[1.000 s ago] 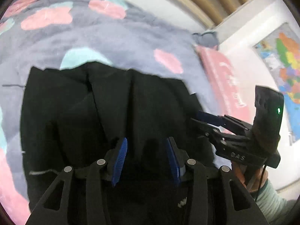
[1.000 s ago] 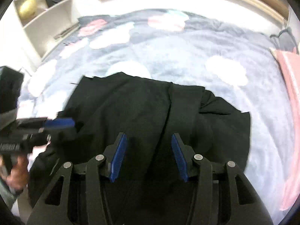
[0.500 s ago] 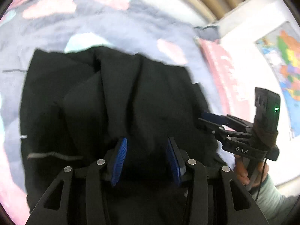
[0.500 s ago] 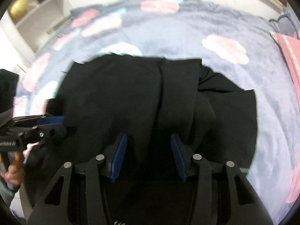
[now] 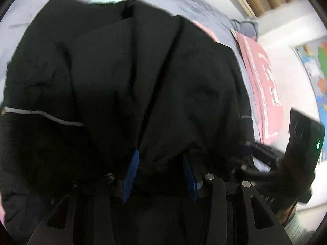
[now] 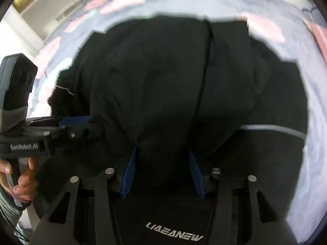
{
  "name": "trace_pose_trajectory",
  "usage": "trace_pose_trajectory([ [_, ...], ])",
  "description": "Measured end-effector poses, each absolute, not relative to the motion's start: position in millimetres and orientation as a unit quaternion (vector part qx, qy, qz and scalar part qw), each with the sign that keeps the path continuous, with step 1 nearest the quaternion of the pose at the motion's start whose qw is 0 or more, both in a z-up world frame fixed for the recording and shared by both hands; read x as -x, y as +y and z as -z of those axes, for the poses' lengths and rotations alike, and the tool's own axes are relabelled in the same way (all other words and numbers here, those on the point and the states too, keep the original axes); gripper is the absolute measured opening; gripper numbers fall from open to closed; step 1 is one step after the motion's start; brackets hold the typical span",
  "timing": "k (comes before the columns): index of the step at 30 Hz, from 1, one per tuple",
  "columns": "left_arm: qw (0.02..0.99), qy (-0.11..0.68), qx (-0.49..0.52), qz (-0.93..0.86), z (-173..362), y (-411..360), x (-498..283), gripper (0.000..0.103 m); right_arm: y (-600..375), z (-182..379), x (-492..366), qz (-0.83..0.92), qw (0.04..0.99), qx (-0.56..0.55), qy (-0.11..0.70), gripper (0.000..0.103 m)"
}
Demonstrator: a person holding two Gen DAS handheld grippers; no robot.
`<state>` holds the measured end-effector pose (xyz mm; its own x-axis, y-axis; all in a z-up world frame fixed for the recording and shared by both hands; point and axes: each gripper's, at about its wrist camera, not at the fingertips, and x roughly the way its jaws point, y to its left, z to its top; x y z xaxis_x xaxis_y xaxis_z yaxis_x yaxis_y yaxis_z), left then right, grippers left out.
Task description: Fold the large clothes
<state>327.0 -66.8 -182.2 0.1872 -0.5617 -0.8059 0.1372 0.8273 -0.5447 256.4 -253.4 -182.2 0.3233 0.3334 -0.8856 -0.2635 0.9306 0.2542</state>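
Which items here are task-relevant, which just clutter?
In play:
large black fabric garment
left gripper
right gripper

Lying about:
grey plush blanket with pink patches
pink lettered pillow
colourful wall map
white shelf unit

Both grippers have advanced onto the garment (image 5: 114, 77) — it now fills most of each view, where a second ago a broad band of blanket (image 6: 302, 12) showed around it. Black cloth now bunches between the blue pads of the left gripper (image 5: 158, 175) and of the right gripper (image 6: 161, 169) (both gaps previously stood over flat fabric). A reflective strip (image 5: 45, 115) has come into view.
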Motion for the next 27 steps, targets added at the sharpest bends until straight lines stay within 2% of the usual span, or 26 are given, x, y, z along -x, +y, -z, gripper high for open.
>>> trace_pose_trajectory([
  [8, 0.782, 0.555, 0.14, 0.249, 177.7, -76.1, -312.0, 0.045, -250.2, 193.7, -242.6, -0.178, 0.841, -0.024, 0.511, 0.053],
  [16, 0.82, 0.493, 0.099, 0.273, 149.8, -83.6, -273.3, 0.045, -249.0, 192.6, -217.0, -0.175, 0.864, -0.019, 0.471, 0.053],
  [20, 0.845, 0.454, 0.073, 0.274, 125.8, -66.9, -242.3, 0.045, -257.0, 185.5, -189.1, -0.171, 0.877, -0.023, 0.448, 0.053],
  [27, 0.876, 0.405, 0.086, 0.248, 90.8, -8.3, -166.6, 0.046, -286.9, 164.5, -114.8, -0.136, 0.9, -0.035, 0.413, 0.056],
])
